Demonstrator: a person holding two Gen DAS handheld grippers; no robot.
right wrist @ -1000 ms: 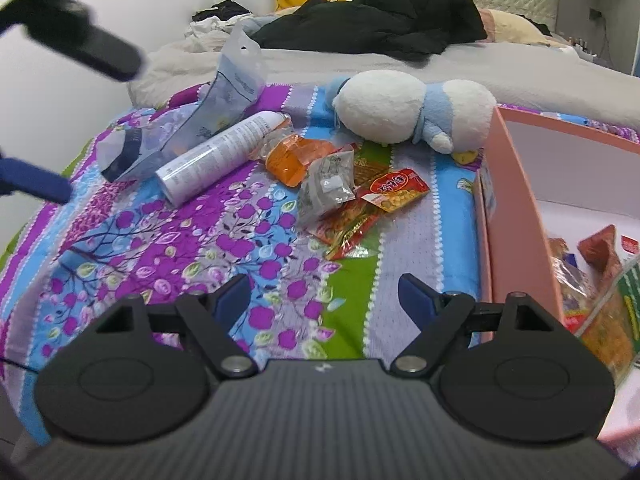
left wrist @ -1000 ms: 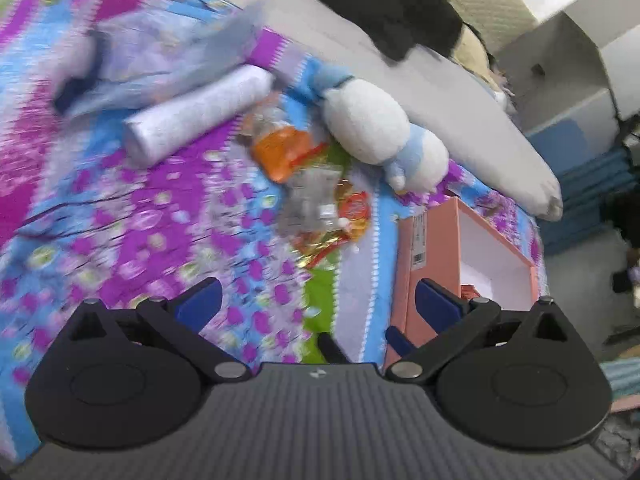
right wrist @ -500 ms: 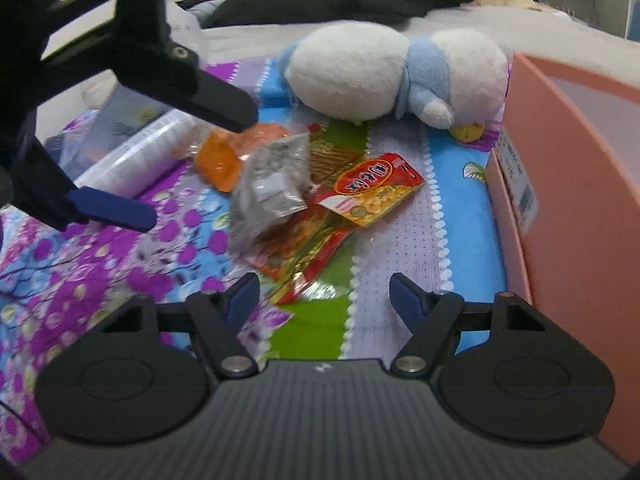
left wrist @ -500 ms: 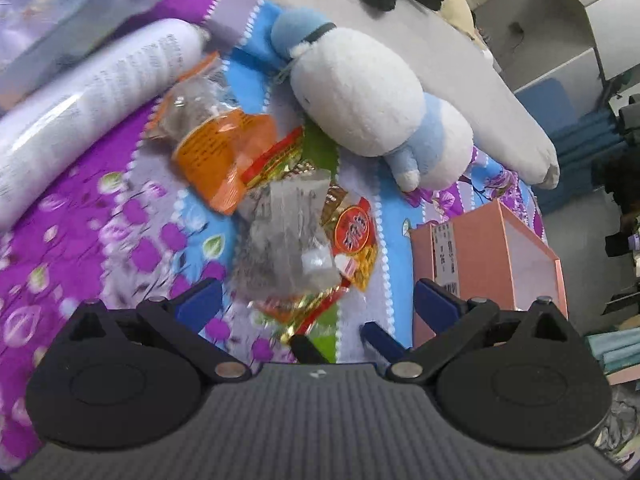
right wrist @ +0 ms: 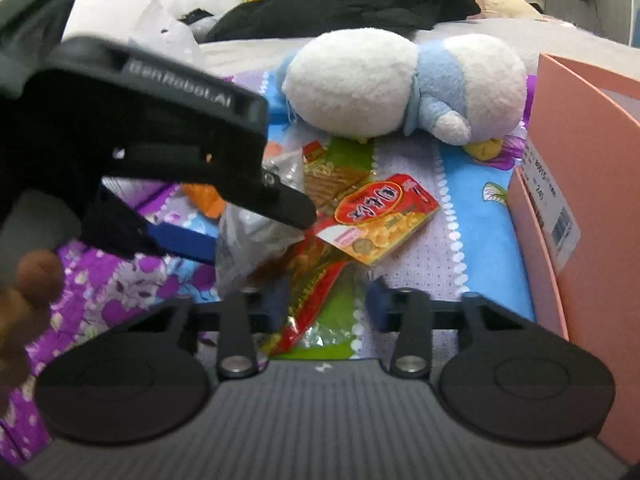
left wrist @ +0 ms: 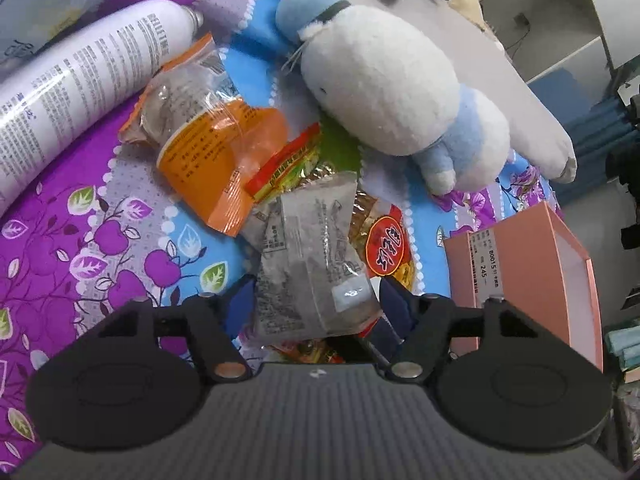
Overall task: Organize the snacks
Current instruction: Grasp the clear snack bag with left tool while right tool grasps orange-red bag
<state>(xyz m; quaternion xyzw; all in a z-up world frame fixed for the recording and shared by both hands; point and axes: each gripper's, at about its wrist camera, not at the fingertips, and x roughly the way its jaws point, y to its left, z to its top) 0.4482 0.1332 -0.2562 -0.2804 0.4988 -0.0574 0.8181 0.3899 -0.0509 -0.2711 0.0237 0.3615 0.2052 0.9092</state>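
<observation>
The grey snack packet (left wrist: 308, 264) lies atop the pile on the bed (left wrist: 80, 248), with the orange packet (left wrist: 216, 148) at ten o'clock. The left tool (left wrist: 316, 300), lower than a second ago, has just been closing; its pads flank the packet, contact unclear. The right tool (right wrist: 326, 300) has narrowed around the red wrapper (right wrist: 308, 292), grip uncertain. The pink box (left wrist: 532, 276) waits at three o'clock, so two pickups look imminent.

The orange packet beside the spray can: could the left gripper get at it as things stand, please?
Probably yes: the orange packet lies uncovered just beyond the left gripper, whose closing jaws are now around the grey packet.
</observation>
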